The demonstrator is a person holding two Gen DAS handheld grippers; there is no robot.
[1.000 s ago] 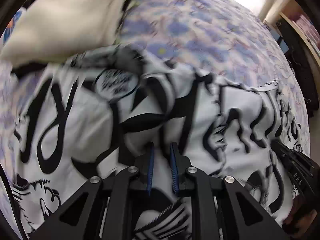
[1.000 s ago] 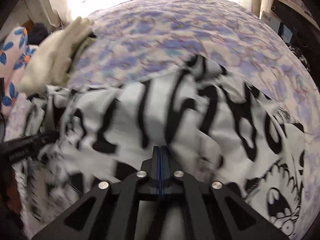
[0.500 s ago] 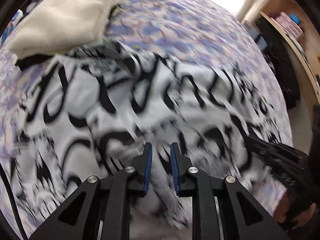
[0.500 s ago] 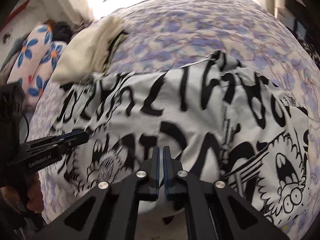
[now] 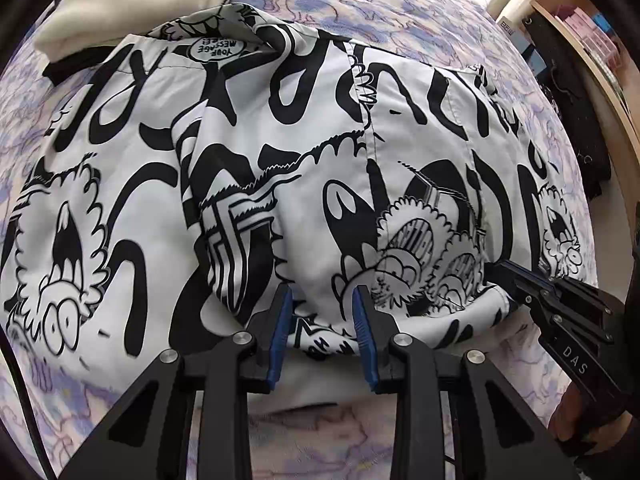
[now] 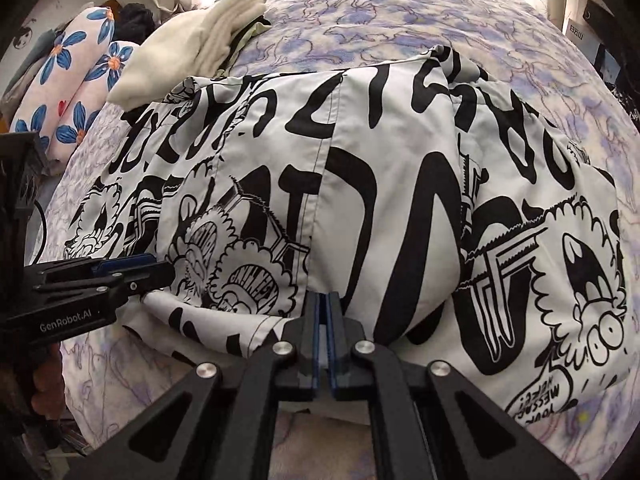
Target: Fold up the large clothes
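Black-and-white garment (image 5: 304,152) hem hides right hand-held gripper (image 6: 323,308) pinching it; left hand-held gripper (image 5: 322,312) just parted.

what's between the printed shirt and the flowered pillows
A folded cream cloth lies between them on the bed, its near edge overlapping the printed shirt; the flowered pillows show only in the right wrist view.

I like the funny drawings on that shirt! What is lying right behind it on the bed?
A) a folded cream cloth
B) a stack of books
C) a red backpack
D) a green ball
A: a folded cream cloth lies on the bed just past the far edge of the black-and-white shirt; no backpack, books or ball lie there.
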